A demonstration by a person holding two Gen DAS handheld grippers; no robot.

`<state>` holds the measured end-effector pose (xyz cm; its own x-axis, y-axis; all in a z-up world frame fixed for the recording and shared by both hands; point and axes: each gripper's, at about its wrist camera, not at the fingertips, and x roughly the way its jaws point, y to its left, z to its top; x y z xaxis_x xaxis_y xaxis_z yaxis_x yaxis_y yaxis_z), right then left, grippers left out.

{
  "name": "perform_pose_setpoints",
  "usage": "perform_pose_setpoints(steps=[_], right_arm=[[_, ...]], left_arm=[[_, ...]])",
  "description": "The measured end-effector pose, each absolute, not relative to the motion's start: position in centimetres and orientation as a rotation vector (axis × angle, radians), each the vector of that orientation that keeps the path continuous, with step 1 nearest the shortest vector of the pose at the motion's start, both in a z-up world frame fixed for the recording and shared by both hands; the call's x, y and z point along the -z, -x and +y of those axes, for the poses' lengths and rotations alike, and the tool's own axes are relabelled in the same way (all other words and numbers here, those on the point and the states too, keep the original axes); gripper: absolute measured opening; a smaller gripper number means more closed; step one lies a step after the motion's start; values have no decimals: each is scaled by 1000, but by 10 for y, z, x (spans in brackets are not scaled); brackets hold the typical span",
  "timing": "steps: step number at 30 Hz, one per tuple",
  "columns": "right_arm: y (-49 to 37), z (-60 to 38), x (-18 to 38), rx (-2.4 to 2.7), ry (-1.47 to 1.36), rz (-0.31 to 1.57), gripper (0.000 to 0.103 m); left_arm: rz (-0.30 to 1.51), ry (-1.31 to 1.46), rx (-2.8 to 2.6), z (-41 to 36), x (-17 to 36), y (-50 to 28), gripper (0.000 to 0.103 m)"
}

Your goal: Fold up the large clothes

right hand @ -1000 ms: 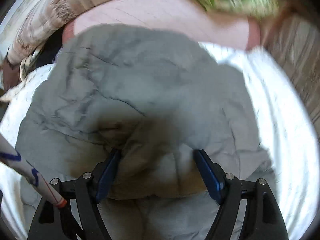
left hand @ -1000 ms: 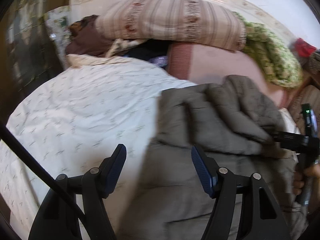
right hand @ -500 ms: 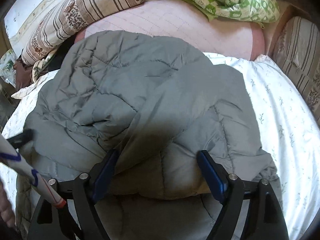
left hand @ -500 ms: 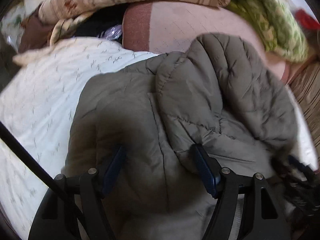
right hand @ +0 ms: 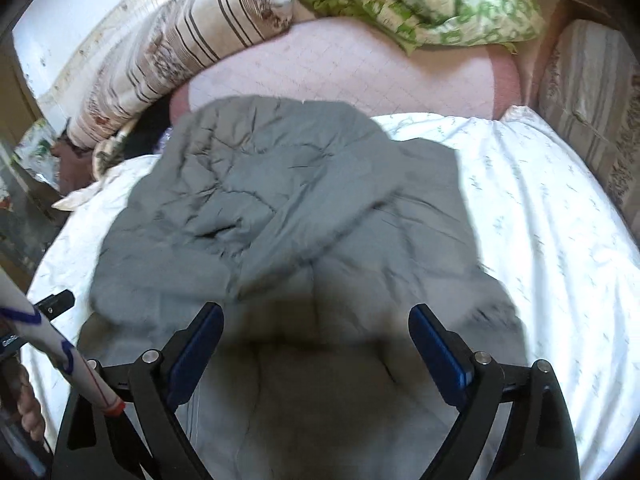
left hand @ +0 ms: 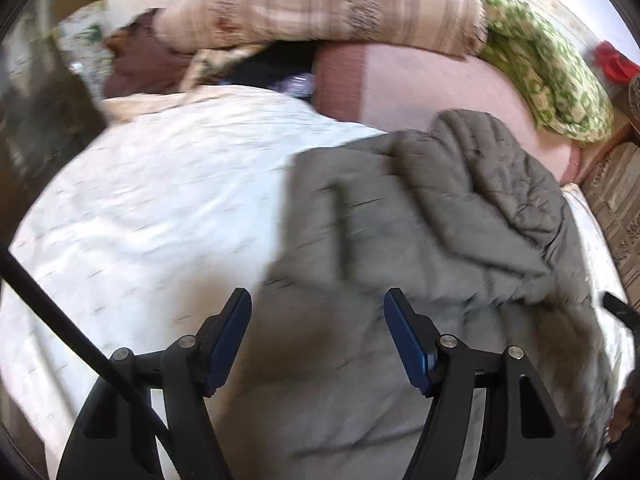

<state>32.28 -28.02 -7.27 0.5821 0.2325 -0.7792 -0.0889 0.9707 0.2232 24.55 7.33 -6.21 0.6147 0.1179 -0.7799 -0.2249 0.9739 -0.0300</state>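
Observation:
A grey quilted puffer jacket (left hand: 440, 248) lies spread on a white patterned bedsheet (left hand: 160, 208), hood end towards the pillows. In the right wrist view the jacket (right hand: 288, 208) fills the middle, with a sleeve folded across its body. My left gripper (left hand: 318, 320) is open and empty, above the jacket's left edge. My right gripper (right hand: 316, 332) is open and empty, above the jacket's near part. The left gripper's tip (right hand: 56, 304) shows at the left edge of the right wrist view.
A striped pillow (left hand: 320, 4), a green floral quilt (left hand: 552, 76) and a pink bolster (left hand: 420, 92) lie at the head of the bed. A striped cushion (right hand: 592, 92) stands at the right. Dark clothes (left hand: 140, 68) lie at the back left.
Both grippers have drawn back and up from the jacket. The left view has swung left, so more white sheet shows. Both stay open.

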Motion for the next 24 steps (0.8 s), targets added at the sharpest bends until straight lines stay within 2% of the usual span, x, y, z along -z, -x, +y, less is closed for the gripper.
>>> perform_pose_setpoints(steps=[5, 11, 24], right_arm=[[-272, -334, 59, -139, -187, 956, 96], [-219, -400, 72, -16, -284, 1013, 96], [-169, -428, 99, 51, -302, 1057, 96]], left_arm=[[906, 107, -332, 118, 71, -188, 68], [938, 128, -405, 143, 90, -143, 68], [981, 144, -386, 118, 109, -106, 68]])
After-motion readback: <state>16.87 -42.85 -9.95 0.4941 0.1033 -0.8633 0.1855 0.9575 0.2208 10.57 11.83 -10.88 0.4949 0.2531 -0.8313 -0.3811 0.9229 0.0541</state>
